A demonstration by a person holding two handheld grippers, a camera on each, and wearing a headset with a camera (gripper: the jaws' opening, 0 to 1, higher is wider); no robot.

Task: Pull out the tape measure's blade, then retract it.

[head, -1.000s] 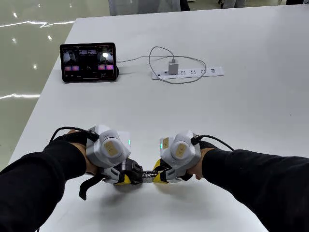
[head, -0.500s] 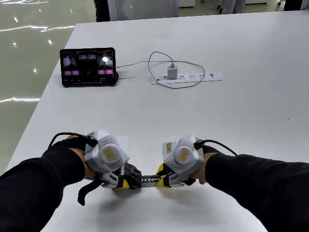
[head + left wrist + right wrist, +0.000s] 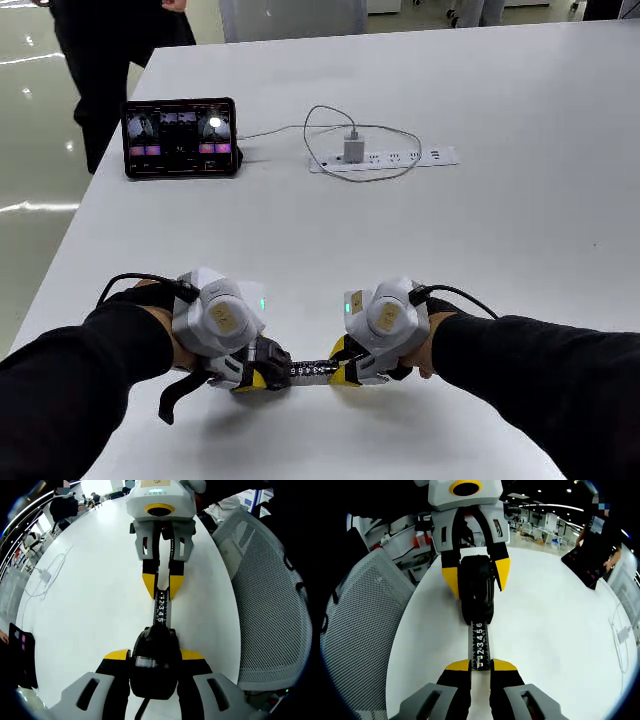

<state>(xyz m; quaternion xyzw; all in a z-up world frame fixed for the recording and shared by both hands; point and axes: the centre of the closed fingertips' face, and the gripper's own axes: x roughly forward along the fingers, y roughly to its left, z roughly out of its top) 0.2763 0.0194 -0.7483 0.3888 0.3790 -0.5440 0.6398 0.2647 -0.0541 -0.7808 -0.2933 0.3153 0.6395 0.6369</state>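
L gripper (image 3: 154, 656) is clamped on the case (image 3: 476, 590), jaws either side of its black body, prob. to anchor it so the pull goes into the blade, not the case. R gripper (image 3: 481, 666) is pinched tight on the end of the blade (image 3: 160, 611), which spans the short gap betw. the two. Only the first few numerals show. Case sits low over the table (image 3: 400, 260) near its front edge; can't tell if touching. Grippers face each other in line w/ blade, which should keep it straight, no kink. Looks like early pull-out; retract not yet done.
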